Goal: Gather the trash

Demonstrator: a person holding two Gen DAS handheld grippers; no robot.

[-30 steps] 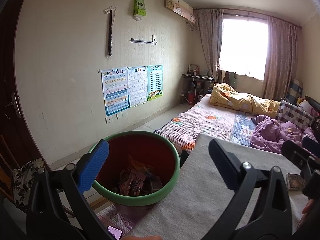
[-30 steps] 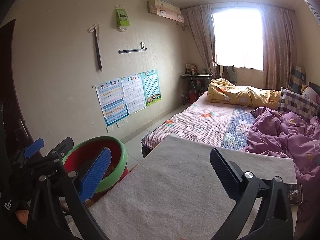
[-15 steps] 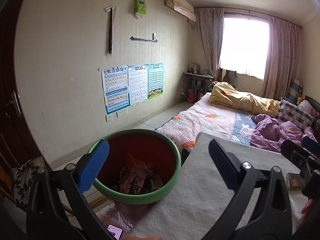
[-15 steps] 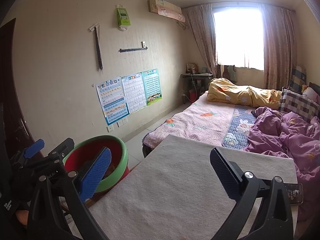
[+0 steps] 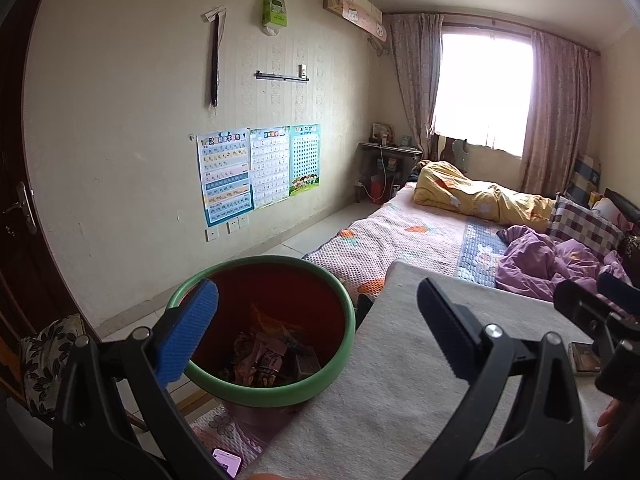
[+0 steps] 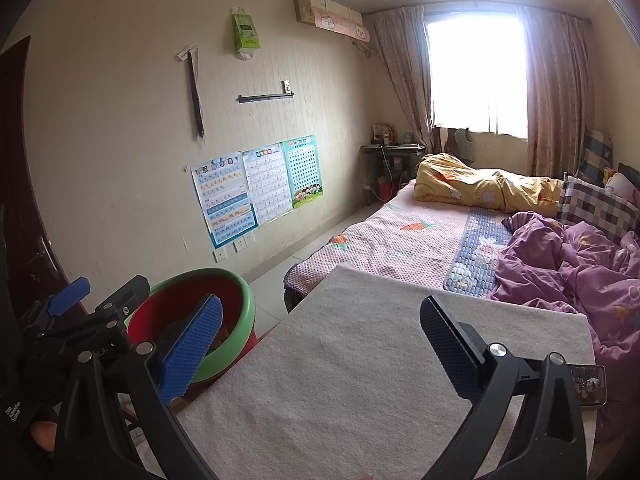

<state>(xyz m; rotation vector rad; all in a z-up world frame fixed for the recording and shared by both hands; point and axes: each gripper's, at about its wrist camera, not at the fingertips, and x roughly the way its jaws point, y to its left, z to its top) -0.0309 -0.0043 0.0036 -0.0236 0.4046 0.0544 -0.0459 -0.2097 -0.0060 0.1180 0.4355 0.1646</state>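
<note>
Both of your hand-held grippers are released and empty: left hand-held gripper hangs at the bin/tabletop edge, right hand-held gripper over the grey tabletop. Trash wrappers sit inside the green-rimmed red bin, just beside the tabletop's left edge. Small dark device lies at the tabletop's right edge.

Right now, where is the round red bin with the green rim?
The round red bin with the green rim stands on the floor, off the left edge of the grey mat, under the left gripper; the right wrist view shows it lower left.
</note>
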